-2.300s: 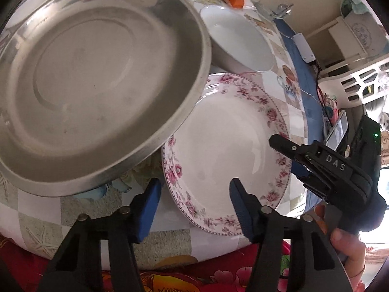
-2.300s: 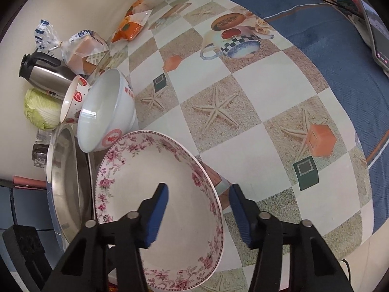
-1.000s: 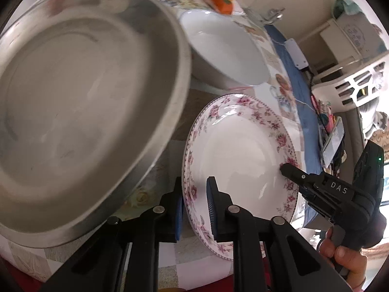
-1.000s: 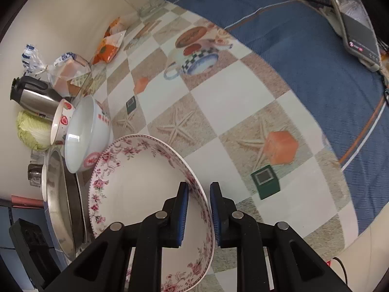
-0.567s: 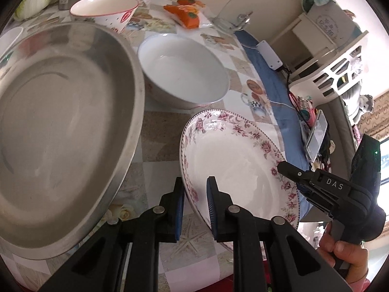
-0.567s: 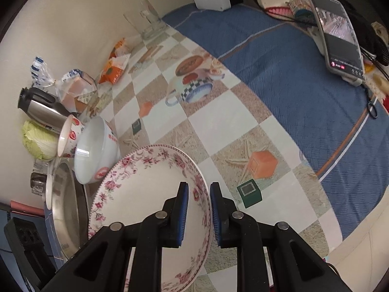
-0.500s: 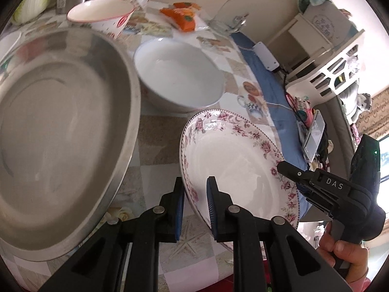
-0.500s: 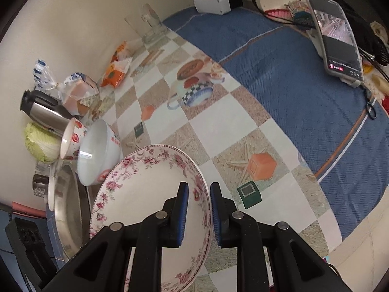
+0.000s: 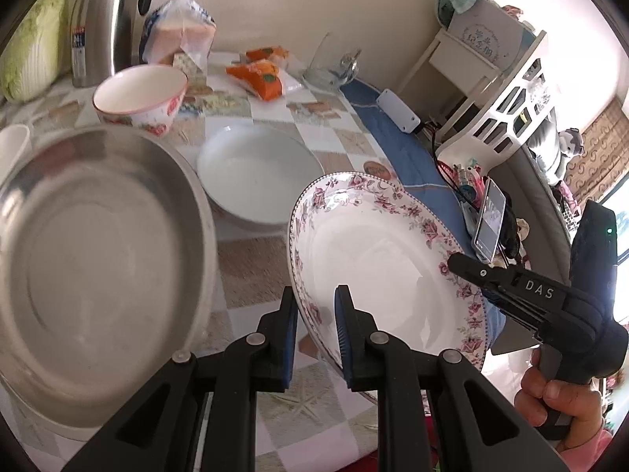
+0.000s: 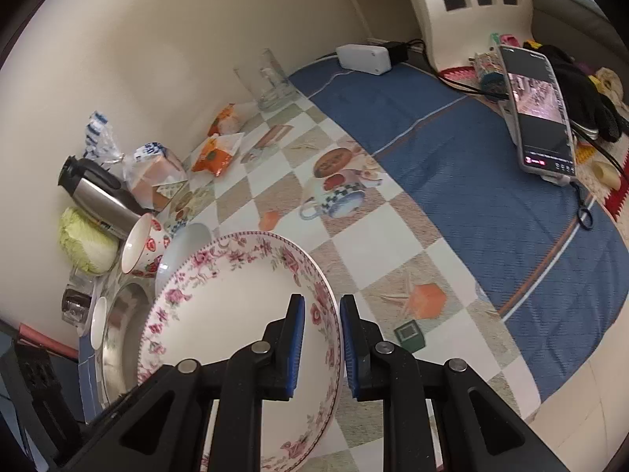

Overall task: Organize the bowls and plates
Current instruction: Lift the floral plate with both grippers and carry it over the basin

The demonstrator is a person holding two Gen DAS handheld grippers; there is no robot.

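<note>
A white plate with a pink floral rim (image 9: 377, 247) (image 10: 236, 299) hangs above the table, tilted. My left gripper (image 9: 314, 326) is shut on its near rim. My right gripper (image 10: 321, 338) is shut on the opposite rim and shows in the left wrist view (image 9: 456, 261) at the plate's right edge, held by a hand. To the left lies a large steel pan (image 9: 90, 259) (image 10: 118, 338). Behind the plate sit a white bowl (image 9: 255, 169) (image 10: 184, 244) and a small bowl with red flowers (image 9: 141, 98) (image 10: 141, 247).
At the back by the wall stand a steel thermos (image 9: 106, 15), a cabbage (image 10: 86, 240), bagged bread (image 9: 181, 35), orange snack packets (image 9: 263, 74) and a glass mug (image 10: 267, 78). A phone (image 10: 538, 106) and a white box (image 10: 365, 59) lie on the blue cloth (image 10: 471, 181).
Both grippers, open around the plate's rims at first, closed on it and have lifted it off the table. More of the table's back and the wall has come into both views.
</note>
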